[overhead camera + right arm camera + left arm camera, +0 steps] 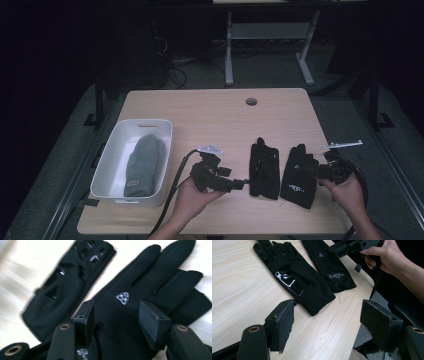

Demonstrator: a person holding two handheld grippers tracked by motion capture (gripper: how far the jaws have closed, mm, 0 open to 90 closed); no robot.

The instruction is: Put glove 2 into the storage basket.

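Two black gloves lie side by side near the table's point(210, 107) right front edge, fingers pointing far — the left glove point(264, 170) shows glossy grip strips, the right glove point(299, 181) an unreadable white cuff logo — while the left gripper point(242, 183) and right gripper point(312, 167) hover wide open, holding nothing.

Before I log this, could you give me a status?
Both grippers open: left gripper, right gripper over right glove. Left glove untouched. Nothing in the way.
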